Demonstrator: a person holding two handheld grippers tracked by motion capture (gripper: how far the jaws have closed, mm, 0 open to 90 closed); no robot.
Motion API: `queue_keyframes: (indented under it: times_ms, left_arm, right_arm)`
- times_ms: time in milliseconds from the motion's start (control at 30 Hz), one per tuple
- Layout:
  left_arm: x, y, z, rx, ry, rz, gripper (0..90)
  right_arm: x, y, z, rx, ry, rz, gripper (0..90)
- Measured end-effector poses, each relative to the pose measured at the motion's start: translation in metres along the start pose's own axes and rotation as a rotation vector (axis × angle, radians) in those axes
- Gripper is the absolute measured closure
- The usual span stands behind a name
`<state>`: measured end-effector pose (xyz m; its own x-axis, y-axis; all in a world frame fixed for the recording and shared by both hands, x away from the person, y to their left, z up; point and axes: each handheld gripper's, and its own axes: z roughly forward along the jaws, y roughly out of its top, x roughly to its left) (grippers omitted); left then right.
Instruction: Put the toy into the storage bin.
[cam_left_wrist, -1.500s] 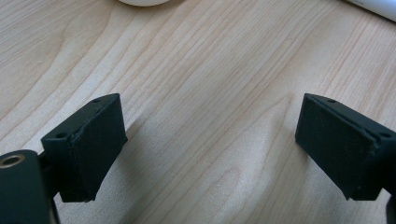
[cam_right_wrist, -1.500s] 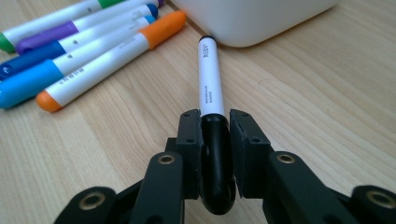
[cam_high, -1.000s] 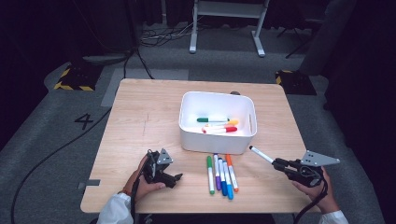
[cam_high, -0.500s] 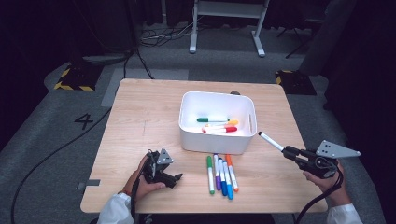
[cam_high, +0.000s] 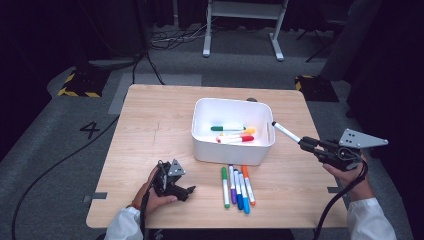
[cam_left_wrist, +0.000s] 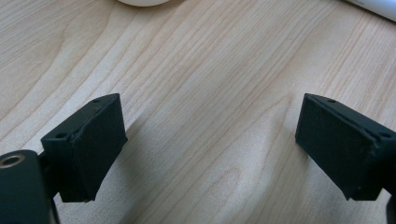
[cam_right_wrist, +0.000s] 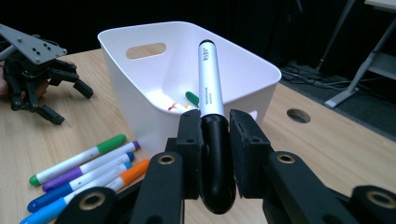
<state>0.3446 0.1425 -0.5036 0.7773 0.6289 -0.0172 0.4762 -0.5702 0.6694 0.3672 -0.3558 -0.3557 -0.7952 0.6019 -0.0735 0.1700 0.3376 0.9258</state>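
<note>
While the wooden table takes up the middle of the high view, the white bin is seen at its centre, open-topped, with rounded corners and a slot handle in one end wall. Inside it, three markers are lying on the floor: a green-capped marker, a yellow-capped one and a red-capped one, close together. Just below the bin in that frame, a row of five markers is laid on the bare wood, side by side, with green, purple, blue, light blue and orange caps.

At the right edge of the high view, the right gripper is held off the table, and its jaws are closed on the black cap end of a black-capped marker. This marker has a white barrel with small dark print, and its free end is pointed towards the bin's right rim, up and to the left.

At the lower left, the left gripper is rested on the table with its jaws spread apart; in the left gripper view, only wood grain is seen between them.
</note>
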Motion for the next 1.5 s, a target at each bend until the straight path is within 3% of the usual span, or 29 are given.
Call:
queue_keyframes:
  times_ms: [233,733,767,800,833,867,900,1033,1167,1500]
  left_arm:
    - [0.0,0.0,0.0,0.0,0.0,0.0,8.7]
    - [0.0,0.0,0.0,0.001,-0.001,-0.001,8.7]
    - [0.0,0.0,0.0,0.0,0.0,0.0,8.7]
    - [0.0,0.0,0.0,0.0,0.0,0.0,8.7]
    - [0.0,0.0,0.0,0.0,-0.001,-0.002,8.7]
    - [0.0,0.0,0.0,0.002,-0.002,-0.003,8.2]
    - [0.0,0.0,0.0,0.003,-0.002,-0.005,8.2]
    - [0.0,0.0,0.0,0.005,0.0,-0.003,8.1]
    - [0.0,0.0,0.0,0.004,0.0,-0.004,8.1]
    - [0.0,0.0,0.0,0.004,0.0,-0.004,8.1]
  right_arm:
    - [0.002,0.029,0.023,0.007,0.041,-0.06,75.3]
    - [0.014,0.068,0.094,0.086,0.177,-0.112,75.2]
    - [0.015,0.07,0.1,0.1,0.185,-0.116,75.3]
    - [0.018,0.074,0.115,0.15,0.197,-0.143,75.2]
    - [0.018,0.074,0.115,0.15,0.197,-0.143,75.2]
    - [0.019,0.077,0.128,0.179,0.215,-0.154,75.2]
    - [0.019,0.077,0.128,0.179,0.215,-0.154,75.2]
    - [0.021,0.08,0.155,0.244,0.247,-0.182,75.2]
    - [0.02,0.078,0.175,0.312,0.277,-0.177,75.2]
    - [0.025,0.072,0.192,0.433,0.339,-0.209,75.2]
